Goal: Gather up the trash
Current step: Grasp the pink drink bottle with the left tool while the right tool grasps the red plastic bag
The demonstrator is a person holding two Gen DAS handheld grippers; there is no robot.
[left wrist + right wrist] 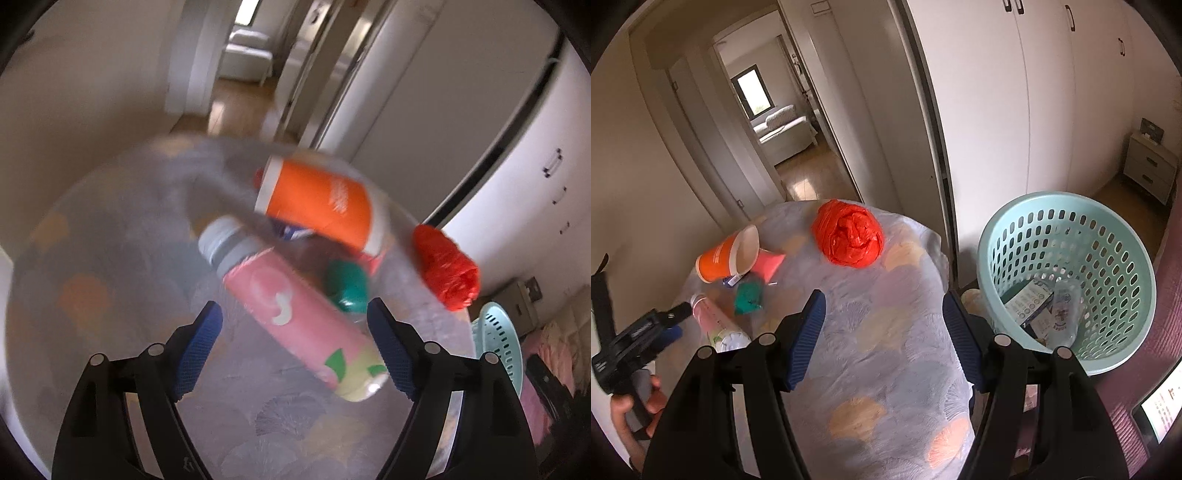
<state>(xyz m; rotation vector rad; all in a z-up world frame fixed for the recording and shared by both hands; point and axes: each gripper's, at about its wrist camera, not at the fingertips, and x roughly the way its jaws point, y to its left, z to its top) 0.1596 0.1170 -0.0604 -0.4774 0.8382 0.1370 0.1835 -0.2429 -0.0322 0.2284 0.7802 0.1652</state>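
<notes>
A pink-labelled bottle (pixel 291 314) with a grey cap lies on the cloth-covered round table (pixel 886 350). My left gripper (pixel 295 308) is open around its lower half; the pads are not touching it. Behind it lie an orange paper cup (pixel 321 206) on its side, a green crumpled wad (pixel 347 284) and a red crumpled plastic bag (pixel 447 273). In the right wrist view the bottle (pixel 716 325) is at the left with the left gripper (pixel 670 325) by it, and the red bag (pixel 847 232) sits further back. My right gripper (pixel 883 299) hangs open over bare cloth, holding nothing.
A mint-green perforated basket (pixel 1067 201) stands right of the table, holding a box and a clear bottle. A pink scrap (pixel 768 262) lies beside the cup (pixel 724 254). White wardrobe doors are behind, with a doorway to another room. A hand grips the left tool's handle.
</notes>
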